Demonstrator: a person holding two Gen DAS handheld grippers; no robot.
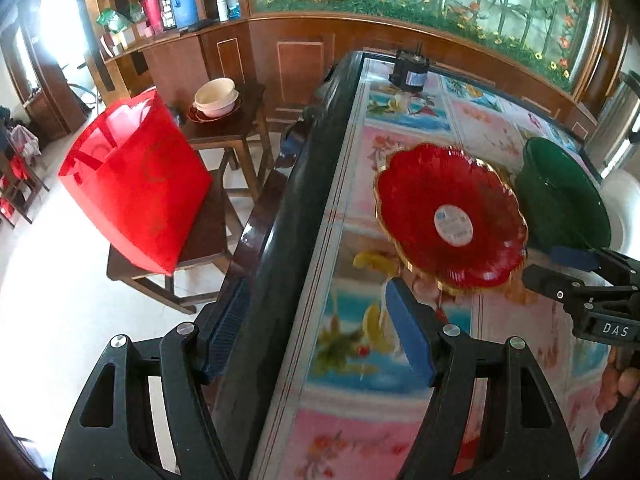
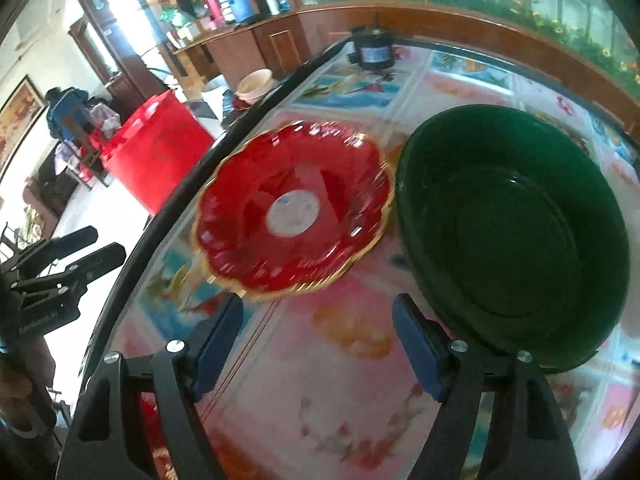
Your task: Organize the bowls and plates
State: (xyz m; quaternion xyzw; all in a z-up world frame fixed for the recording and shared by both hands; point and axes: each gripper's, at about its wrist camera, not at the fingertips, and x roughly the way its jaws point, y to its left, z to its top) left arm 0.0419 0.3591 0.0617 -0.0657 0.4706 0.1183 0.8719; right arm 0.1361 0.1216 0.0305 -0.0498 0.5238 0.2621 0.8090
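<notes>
Two dishes sit on the tabletop (image 2: 352,336), which has a flowery pictured surface under glass and a dark edge. Red plate (image 2: 294,210): scalloped, gold rim, pale round sticker at centre. Green bowl (image 2: 516,240): deep, dark, empty.

Right gripper (image 2: 318,350): jaws held apart, nothing between them, only tabletop showing in the gap. Red plate lies just ahead of its fingertips and slightly toward its left finger. Green bowl is just beside its right finger; from this view bowl rim and finger overlap, cannot tell whether they touch. Plate and bowl lie close beside each other, rims nearly meeting.

Left gripper (image 1: 316,334): jaws also apart and empty. It straddles the tabletop's dark edge, left finger out over the floor side, right finger over the pictured surface. Red plate (image 1: 450,216) is ahead and off to its right; green bowl (image 1: 560,196) beyond that, farther right. The right gripper's black fingers (image 1: 560,284) show at the right margin of the left wrist view, near the plate's rim.

Farther ahead of both: a small black motor-like object (image 1: 408,70) on the tabletop's far end. Off the tabletop, to the left of the left gripper: a red bag (image 1: 136,184) on a wooden chair, and stacked pale bowls (image 1: 216,98) on a dark side table.
</notes>
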